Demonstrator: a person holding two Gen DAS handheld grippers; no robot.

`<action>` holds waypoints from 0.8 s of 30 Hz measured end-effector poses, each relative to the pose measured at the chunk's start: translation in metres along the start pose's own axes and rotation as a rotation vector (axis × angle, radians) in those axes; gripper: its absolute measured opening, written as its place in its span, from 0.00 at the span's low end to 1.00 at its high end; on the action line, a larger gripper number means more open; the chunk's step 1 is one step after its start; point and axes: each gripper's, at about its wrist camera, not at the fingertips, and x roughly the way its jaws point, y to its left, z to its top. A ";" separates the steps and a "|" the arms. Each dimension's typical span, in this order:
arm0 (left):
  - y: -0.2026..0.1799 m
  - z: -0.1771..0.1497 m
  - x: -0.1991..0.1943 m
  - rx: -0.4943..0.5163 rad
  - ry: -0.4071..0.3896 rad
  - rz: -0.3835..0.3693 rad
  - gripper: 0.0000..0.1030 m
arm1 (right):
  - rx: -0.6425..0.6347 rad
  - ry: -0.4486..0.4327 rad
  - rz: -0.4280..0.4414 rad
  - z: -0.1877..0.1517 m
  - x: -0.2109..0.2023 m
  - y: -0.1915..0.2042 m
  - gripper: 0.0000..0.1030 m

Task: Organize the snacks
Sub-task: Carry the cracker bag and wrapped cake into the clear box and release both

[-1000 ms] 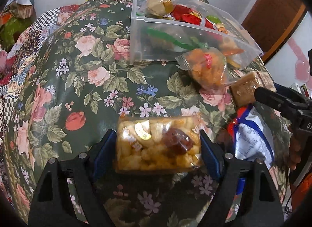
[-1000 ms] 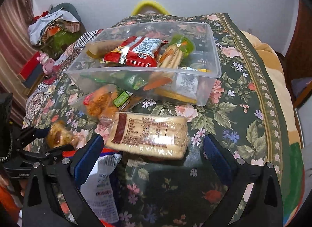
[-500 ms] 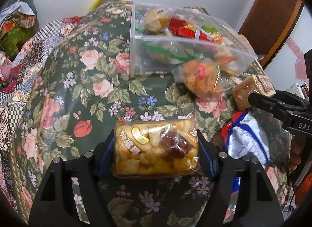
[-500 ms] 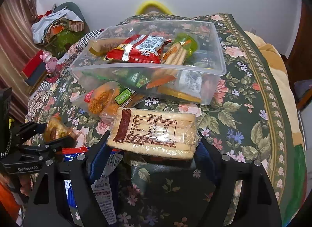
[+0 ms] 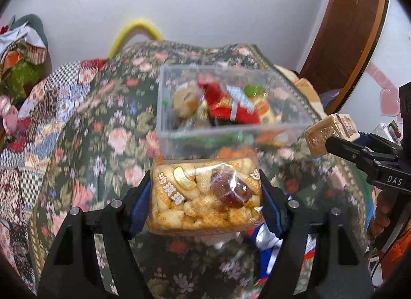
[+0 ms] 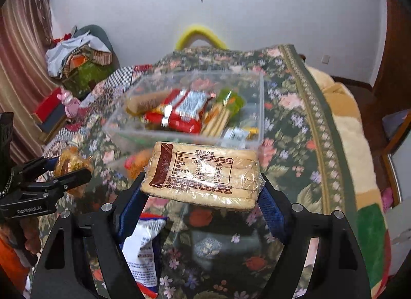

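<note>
My left gripper (image 5: 205, 196) is shut on a clear pack of puffed rice cake (image 5: 205, 193) and holds it above the floral cloth, in front of the clear plastic bin (image 5: 177, 142). My right gripper (image 6: 203, 183) is shut on a wrapped biscuit pack (image 6: 203, 173) with a nutrition label, also lifted before the bin (image 6: 260, 108). The bin holds several snack packs, among them a red one (image 6: 179, 116). The right gripper with its biscuit pack (image 5: 331, 132) shows at the right of the left wrist view; the left gripper (image 6: 72, 168) shows at the left of the right wrist view.
A blue and white snack bag (image 6: 143, 250) lies on the cloth under the grippers. An orange snack pack (image 6: 138, 162) lies in front of the bin. The floral cloth (image 6: 295, 144) covers the table. Clothes (image 6: 77, 57) are piled at the far left.
Both grippers have closed on their packs and lifted them off the cloth. Both views have risen and tilted up, with the bin now lower in view.
</note>
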 end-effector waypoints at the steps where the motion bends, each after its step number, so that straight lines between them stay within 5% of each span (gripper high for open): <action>1: -0.002 0.006 -0.001 0.005 -0.012 -0.001 0.72 | -0.001 -0.009 -0.002 0.003 -0.002 0.000 0.76; 15: -0.008 0.081 0.012 0.046 -0.104 0.006 0.72 | -0.030 -0.114 -0.028 0.059 0.002 0.000 0.76; 24: 0.009 0.111 0.064 0.018 -0.055 0.027 0.72 | -0.013 -0.070 0.003 0.082 0.044 0.002 0.77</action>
